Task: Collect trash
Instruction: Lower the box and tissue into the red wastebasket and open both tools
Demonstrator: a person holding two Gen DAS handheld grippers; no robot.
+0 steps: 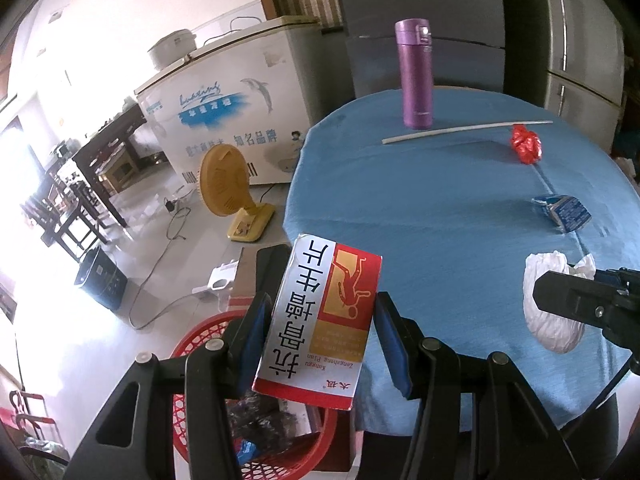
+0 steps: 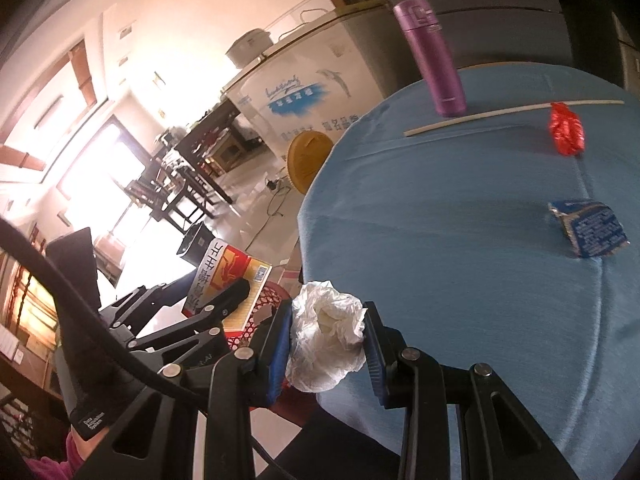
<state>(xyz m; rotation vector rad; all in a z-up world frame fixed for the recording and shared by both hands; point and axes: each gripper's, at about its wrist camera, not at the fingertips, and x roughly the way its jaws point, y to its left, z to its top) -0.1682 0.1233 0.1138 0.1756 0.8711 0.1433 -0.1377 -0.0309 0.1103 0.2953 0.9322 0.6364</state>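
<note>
The left gripper has its blue pads clamped on a flat cardboard medicine box, glossy red and white with big printed characters, held just off the table's edge above a red plastic lattice basket on the floor. Dark crumpled wrappers already lie inside the basket. The right gripper is closed around a wad of white tissue, soft and deeply creased, at the near edge of the table.

Out on the round table, under a matte blue woven cloth, a scrunched shiny red wrapper sits near a thin pale stick. A crushed blue-and-white carton lies nearer, well apart from both. A smooth purple metal flask stands upright at the far side, just behind the stick.

Beyond the table there's a white chest freezer with a dolphin print, a yellow plastic fan on the pale tiled floor, its cord trailing, dark wooden chairs, and strong glare from the window.
</note>
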